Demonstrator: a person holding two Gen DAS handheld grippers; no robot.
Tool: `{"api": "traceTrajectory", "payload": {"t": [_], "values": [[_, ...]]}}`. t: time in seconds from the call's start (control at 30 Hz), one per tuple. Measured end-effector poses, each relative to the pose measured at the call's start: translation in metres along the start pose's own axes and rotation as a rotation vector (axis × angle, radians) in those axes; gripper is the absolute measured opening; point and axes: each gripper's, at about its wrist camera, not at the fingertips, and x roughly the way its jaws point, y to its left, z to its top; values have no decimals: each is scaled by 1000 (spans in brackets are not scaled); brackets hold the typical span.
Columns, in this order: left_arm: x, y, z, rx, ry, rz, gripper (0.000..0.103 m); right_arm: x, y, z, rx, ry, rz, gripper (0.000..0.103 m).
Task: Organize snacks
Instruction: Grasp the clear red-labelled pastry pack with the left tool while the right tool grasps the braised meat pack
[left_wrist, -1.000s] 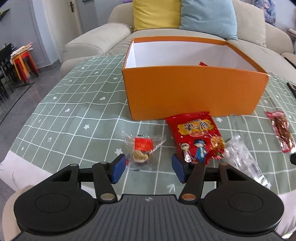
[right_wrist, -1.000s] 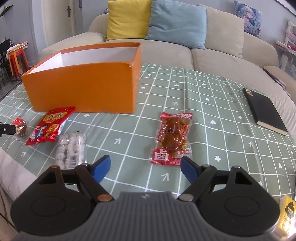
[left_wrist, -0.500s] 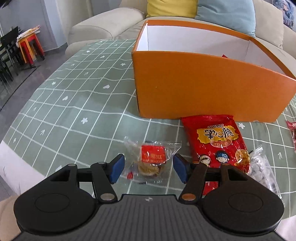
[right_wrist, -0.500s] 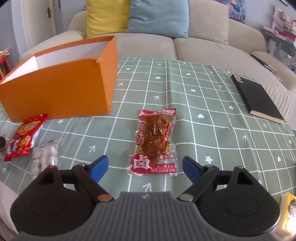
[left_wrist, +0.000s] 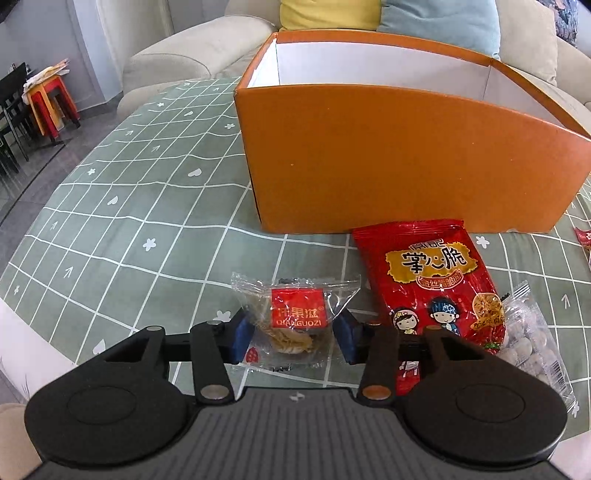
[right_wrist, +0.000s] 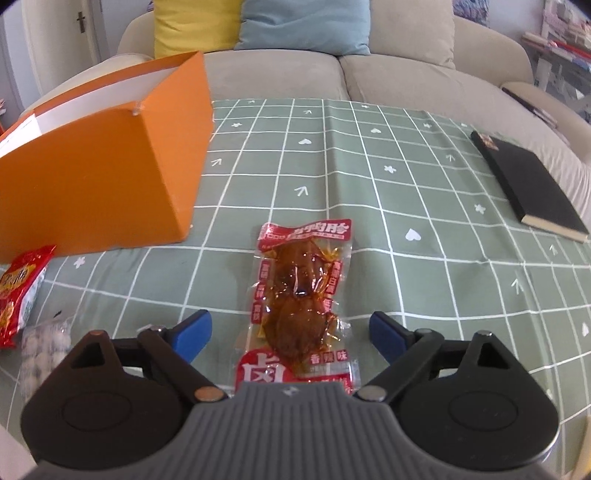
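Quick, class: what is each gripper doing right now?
Left gripper: jaws closing around the clear snack packet, pads at its sides.
Right gripper: jaws opening, astride the red meat pack, not touching it.

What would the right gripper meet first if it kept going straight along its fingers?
Probably the braised meat snack pack, lying flat on the table between the right gripper's opening fingers; depth is uncertain.

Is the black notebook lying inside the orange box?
No, the black notebook lies on the green checked tablecloth, well apart from the orange box.
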Motion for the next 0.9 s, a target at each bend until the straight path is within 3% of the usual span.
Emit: {"api": "traceTrajectory", "payload": {"t": [0.27,0.37,0.53,0.9], "values": [[0,-3,0,13,-6,13,51,5,12,-5,-48,-5,12,91],[1,-3,0,19,-6,13,51,3,15,-8,-65,-16,17,87],[-1,-5,-1,27,-3,7,51,-5,21,-13,-101,-33,41,70],[-11,-10,-9,28,5,-27,49,-22,26,-26,-125,-18,78,60]]}}
